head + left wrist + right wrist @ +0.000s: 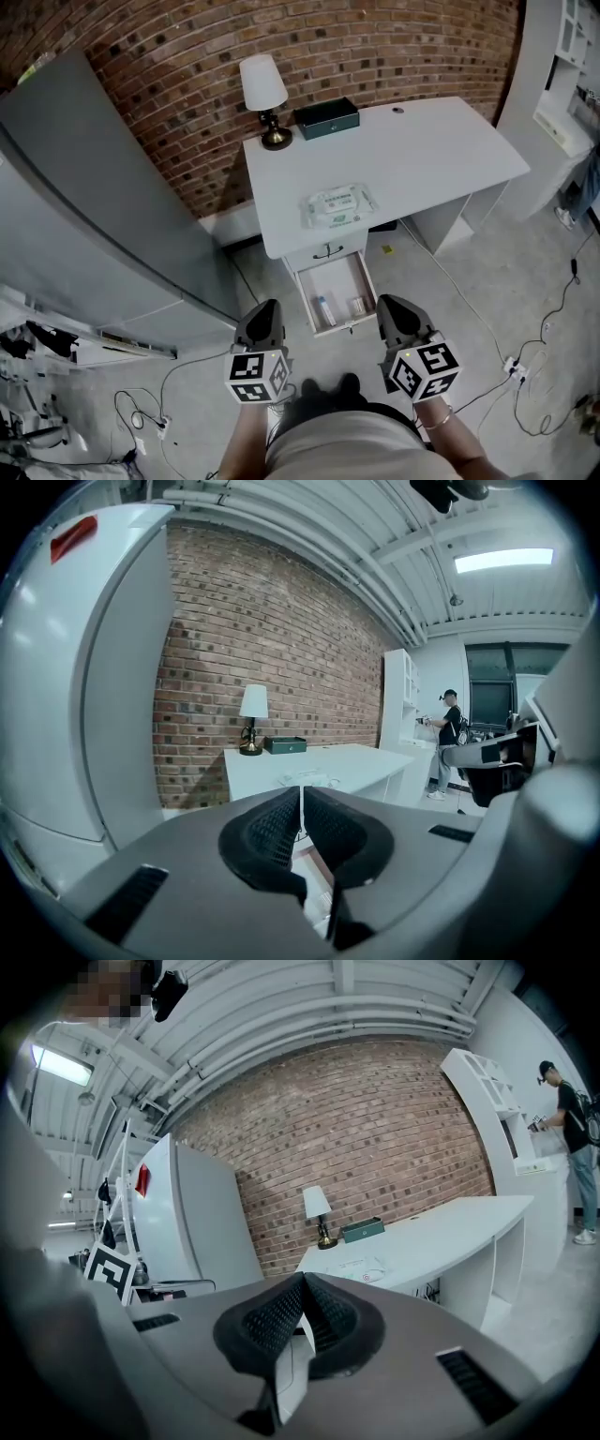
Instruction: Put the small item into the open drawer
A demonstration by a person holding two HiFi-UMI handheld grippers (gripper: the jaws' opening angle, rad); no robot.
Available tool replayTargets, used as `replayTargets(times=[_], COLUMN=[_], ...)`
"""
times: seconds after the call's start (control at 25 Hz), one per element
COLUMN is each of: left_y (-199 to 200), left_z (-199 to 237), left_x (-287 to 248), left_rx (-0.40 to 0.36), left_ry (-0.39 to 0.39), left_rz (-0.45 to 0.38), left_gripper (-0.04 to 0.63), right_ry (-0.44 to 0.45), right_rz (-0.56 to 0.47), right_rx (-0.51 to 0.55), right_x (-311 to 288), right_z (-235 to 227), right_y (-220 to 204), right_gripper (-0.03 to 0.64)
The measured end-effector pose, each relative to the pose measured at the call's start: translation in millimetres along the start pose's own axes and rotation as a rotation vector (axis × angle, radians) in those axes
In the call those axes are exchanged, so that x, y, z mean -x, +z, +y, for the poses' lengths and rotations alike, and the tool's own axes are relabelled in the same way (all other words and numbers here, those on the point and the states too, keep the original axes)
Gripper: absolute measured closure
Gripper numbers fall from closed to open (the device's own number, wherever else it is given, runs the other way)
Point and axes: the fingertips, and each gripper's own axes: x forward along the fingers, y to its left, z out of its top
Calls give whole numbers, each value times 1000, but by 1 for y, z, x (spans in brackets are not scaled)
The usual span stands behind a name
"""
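Observation:
The white desk (441, 150) has one drawer (304, 292) pulled out under its front edge. In it lie a small bottle (325, 309) and another small item (357, 306). A pack of wet wipes (338, 206) rests on the desk top above the drawer. My left gripper (266, 307) hangs just left of the drawer's front and my right gripper (387, 304) just right of it, both above the floor. The left gripper (301, 797) and the right gripper (303, 1283) are each shut, pads together, with nothing between them.
A table lamp (263, 89) and a dark green box (326, 118) stand at the back of the desk by the brick wall. A grey fridge (94, 187) fills the left side. Cables (544, 375) trail over the floor. A person (448, 742) stands by white shelves (574, 56) at the right.

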Motion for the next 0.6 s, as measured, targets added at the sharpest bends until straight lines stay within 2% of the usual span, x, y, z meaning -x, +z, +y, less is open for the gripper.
replayTargets(times=[0.6], left_y=[12], left_z=[-18], left_x=[0], left_rx=[-22], left_ry=[-15], left_rz=[-45], left_gripper=[566], right_ry=[25], right_rz=[-19], right_rx=[11], right_x=[12], right_z=[-5], right_y=[4], right_gripper=[611])
